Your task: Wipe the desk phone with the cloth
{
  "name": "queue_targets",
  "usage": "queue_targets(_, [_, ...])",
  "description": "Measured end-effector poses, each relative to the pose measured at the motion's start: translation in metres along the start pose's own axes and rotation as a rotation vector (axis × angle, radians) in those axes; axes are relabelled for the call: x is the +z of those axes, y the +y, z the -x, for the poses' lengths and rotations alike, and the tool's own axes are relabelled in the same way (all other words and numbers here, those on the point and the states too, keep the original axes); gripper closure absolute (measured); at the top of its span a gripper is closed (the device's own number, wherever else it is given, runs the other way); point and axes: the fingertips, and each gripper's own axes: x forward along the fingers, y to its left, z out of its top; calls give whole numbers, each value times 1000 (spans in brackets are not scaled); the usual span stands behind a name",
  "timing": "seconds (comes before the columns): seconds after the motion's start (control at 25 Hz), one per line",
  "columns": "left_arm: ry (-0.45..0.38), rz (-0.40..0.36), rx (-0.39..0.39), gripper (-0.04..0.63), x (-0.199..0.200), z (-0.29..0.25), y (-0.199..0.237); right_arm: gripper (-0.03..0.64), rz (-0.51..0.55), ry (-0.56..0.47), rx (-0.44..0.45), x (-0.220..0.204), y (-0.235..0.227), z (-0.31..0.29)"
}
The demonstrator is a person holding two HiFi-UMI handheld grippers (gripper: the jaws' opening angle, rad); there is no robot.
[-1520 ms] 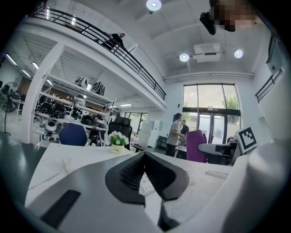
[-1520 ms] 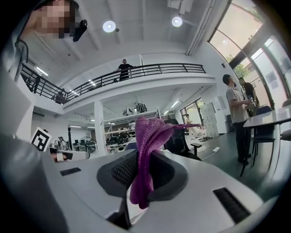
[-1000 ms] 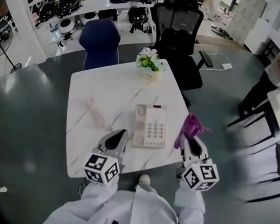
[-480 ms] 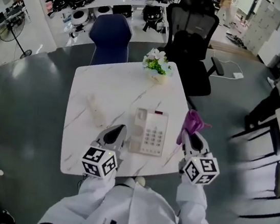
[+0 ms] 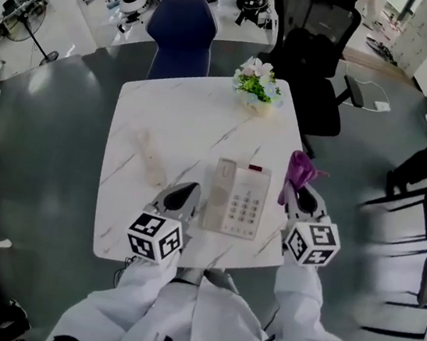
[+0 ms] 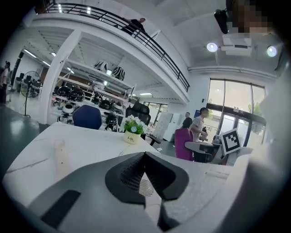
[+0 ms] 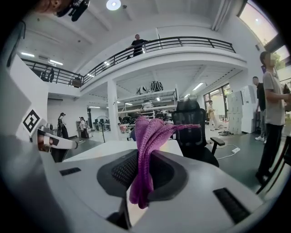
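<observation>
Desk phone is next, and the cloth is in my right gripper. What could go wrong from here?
1. The cloth is pinched into a narrow bunch in the right gripper, so its hard jaws may strike the keypad.
2. The desk phone lies loose near the table edge. The left gripper, shut and empty, is only beside it, so a stroke may slide it or unseat the handset.

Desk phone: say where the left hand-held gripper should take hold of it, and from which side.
Take the handset, the narrow raised bar along the desk phone's left side, across its width, coming from the left where the left hand-held gripper is. The rest lies flat and looks too wide for the jaws; this likely leaves the keypad clear for the cloth.
</observation>
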Motion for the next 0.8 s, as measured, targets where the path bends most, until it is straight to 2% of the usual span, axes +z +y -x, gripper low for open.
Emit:
queue_targets(0.12, [11,14,10,598,-3,-9,11,575,17,20,-1,-4,-1,-20])
queue_targets(0.28, [27,36,14,598,-10,-17,20,574,101,58,4,-7,-2,-42])
queue_targets(0.64, [49,80,40,598,-21,-25,33,574,370,192,117,-26,26,-81])
queue_targets(0.8, [50,93,45,598,-22,-28,35,574,418,243,173,-39,37,-87])
